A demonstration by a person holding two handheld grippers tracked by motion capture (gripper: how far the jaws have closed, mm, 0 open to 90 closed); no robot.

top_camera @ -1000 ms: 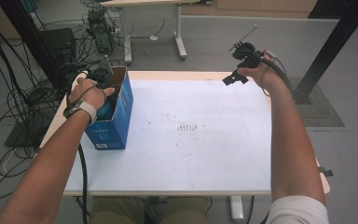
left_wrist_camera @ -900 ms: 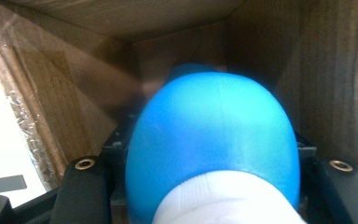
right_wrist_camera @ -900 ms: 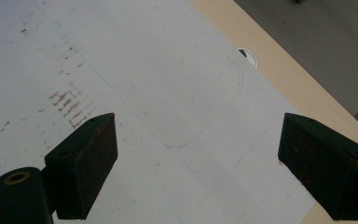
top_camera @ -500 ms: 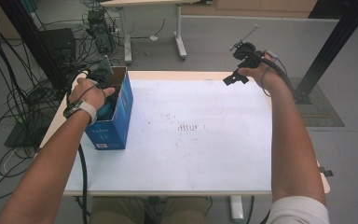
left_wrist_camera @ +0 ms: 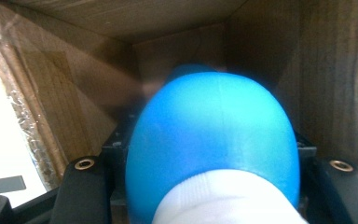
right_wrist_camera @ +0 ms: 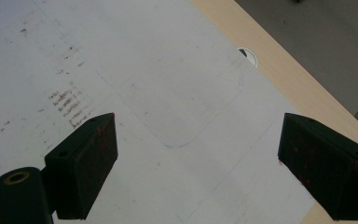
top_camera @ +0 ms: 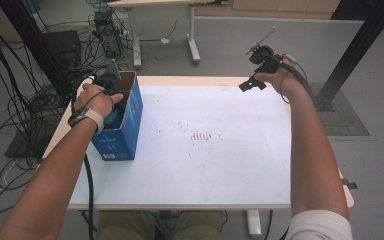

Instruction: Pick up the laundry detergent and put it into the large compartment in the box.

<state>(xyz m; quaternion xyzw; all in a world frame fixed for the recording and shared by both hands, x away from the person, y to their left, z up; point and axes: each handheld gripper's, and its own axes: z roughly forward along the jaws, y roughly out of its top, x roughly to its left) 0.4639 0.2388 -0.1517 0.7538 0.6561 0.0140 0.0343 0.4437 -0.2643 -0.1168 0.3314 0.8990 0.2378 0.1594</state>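
Observation:
An open blue cardboard box (top_camera: 122, 137) stands on the left side of the white-topped table (top_camera: 220, 165). My left gripper (top_camera: 111, 102) reaches down into it. In the left gripper view my left gripper (left_wrist_camera: 214, 154) is shut on a smooth blue rounded object (left_wrist_camera: 214, 135) with a white ribbed end, between brown cardboard walls (left_wrist_camera: 51, 93). A bit of that blue object (top_camera: 114, 118) shows under the hand in the high view. My right gripper (top_camera: 252, 82) is held above the table's far right corner. In the right gripper view my right gripper (right_wrist_camera: 196, 163) stands open with nothing between its jaws, over the white sheet (right_wrist_camera: 121, 70).
Faint smudges and pencil lines mark the white sheet (top_camera: 202, 136). A round cable hole (right_wrist_camera: 248, 55) sits in the wooden edge. Cables and equipment (top_camera: 55, 60) crowd the floor at the left. A black post (top_camera: 355, 45) rises at the right, and another desk's legs (top_camera: 192, 35) stand beyond.

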